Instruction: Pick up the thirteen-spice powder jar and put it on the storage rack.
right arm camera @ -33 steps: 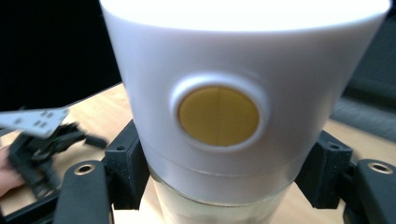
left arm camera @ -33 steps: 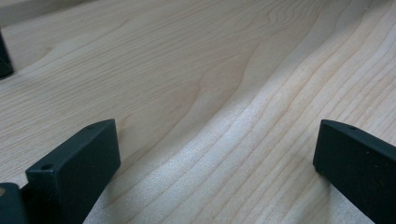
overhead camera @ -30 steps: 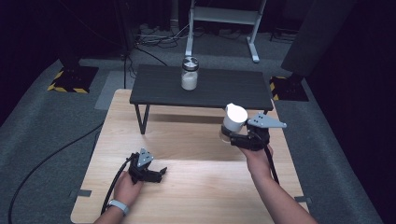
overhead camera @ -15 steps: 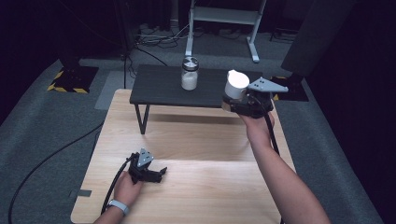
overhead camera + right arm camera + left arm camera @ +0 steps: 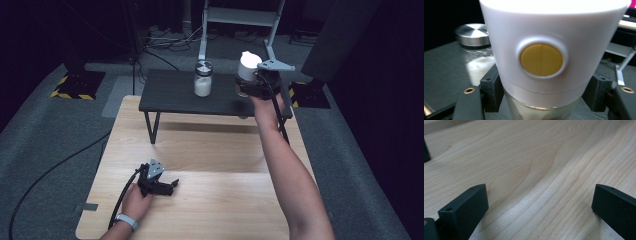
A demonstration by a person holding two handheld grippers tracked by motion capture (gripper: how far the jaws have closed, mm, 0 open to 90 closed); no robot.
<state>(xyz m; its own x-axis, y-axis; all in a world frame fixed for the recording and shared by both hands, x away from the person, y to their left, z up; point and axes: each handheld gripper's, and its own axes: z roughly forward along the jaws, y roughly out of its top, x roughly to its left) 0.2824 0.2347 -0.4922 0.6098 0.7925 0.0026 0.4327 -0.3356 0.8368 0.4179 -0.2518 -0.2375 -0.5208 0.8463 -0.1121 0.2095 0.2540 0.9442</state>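
My right gripper point(image 5: 246, 82) is shut on a jar with a tall white cap point(image 5: 247, 65) and holds it upright above the right part of the dark low table point(image 5: 170, 97). In the right gripper view the white cap point(image 5: 549, 50) carries a round yellow button, and both black jaws clamp the clear body just under it. A glass jar of white powder with a metal lid point(image 5: 202, 79) stands on the dark table to the left of the held jar. My left gripper point(image 5: 167, 186) rests open on the wooden table point(image 5: 220, 165), nothing between its fingers point(image 5: 465, 210).
The dark low table stands across the far end of the wooden table on thin legs. A black cable point(image 5: 50, 175) trails from the left gripper over the grey carpet. A metal stand point(image 5: 240, 20) is behind the tables.
My right gripper has carried the white-capped jar up and away from the wooden table to above the dark low table. The left gripper has stayed put.
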